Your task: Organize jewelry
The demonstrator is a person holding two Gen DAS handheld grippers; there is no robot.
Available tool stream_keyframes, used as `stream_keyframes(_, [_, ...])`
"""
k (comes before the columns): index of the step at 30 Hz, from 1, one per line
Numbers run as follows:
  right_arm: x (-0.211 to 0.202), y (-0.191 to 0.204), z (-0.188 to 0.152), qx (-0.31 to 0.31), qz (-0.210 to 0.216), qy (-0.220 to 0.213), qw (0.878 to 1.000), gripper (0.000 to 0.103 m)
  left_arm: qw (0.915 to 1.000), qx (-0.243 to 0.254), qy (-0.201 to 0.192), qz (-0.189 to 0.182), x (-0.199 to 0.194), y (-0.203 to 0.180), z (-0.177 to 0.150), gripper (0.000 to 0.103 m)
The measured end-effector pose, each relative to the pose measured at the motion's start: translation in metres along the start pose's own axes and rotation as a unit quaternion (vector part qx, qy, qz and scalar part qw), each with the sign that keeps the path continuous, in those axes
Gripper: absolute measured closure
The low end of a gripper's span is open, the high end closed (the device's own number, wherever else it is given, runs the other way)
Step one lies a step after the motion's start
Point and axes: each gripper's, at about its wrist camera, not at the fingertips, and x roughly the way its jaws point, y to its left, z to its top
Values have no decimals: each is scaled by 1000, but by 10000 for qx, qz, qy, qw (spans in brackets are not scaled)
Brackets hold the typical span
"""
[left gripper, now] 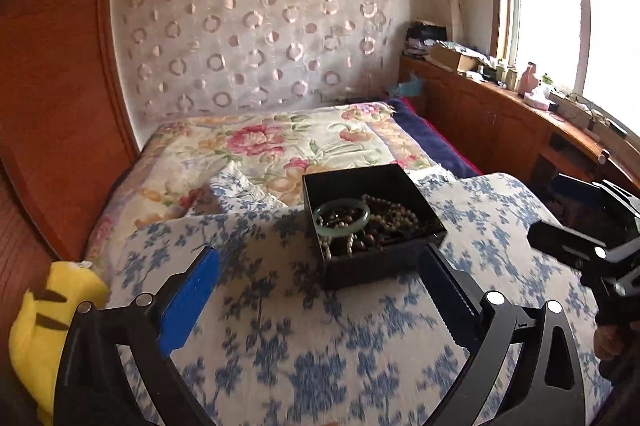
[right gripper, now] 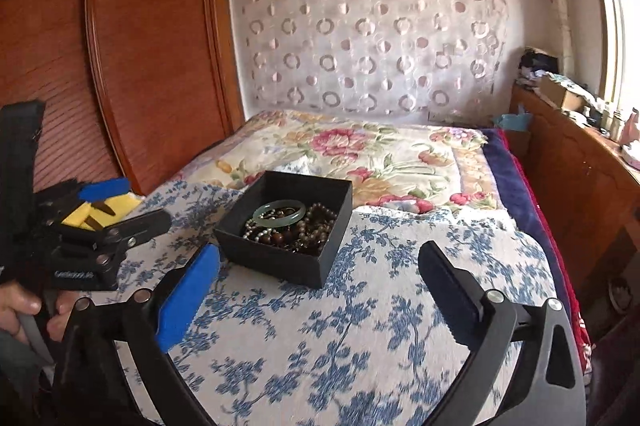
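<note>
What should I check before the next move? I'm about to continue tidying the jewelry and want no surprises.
1. Left gripper open and empty: ok.
2. Right gripper open and empty: ok.
3. Square black cardboard box upright on the blue-flowered white cloth: ok.
4. Pale green jade bangle inside the box, on top of the beads: ok.
5. Brown bead strings untangled: cannot tell.
6. No loose jewelry on the cloth: ok as far as visible.
</note>
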Motion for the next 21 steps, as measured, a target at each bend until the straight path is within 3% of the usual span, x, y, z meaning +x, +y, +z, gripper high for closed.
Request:
stream_keyframes(10, [-45,10,-23,217,-293,-307,9989,3,9993,-80,-352,70,-62,-2,-23,8])
stream_keyframes(21, [-75,16,-37,264,-454,-583,9969,3,9982,-201,-534,178,-84,2,-33,8])
